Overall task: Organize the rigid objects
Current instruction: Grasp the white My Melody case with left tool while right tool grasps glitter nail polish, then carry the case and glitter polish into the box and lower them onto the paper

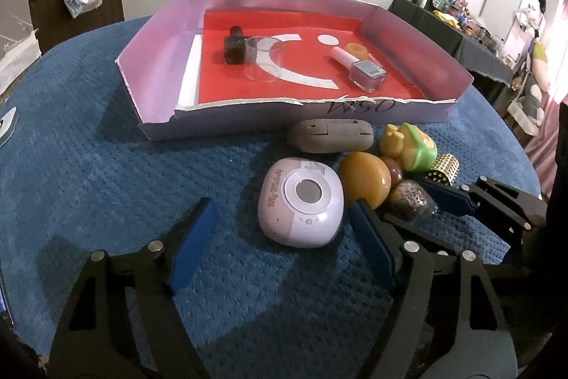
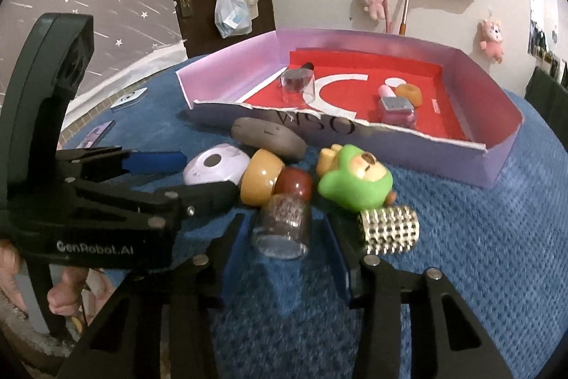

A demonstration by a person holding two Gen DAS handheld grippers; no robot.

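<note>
Glitter jar, smooth clear cylinder

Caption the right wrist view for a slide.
Right gripper straddles a glitter jar beside a studded cylinder.

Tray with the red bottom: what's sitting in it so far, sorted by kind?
Bottles: 2, a dark bottle and a pink nail polish
Clear cup: 1
Yellow ring: 1
Total: 4 in the tray
</note>
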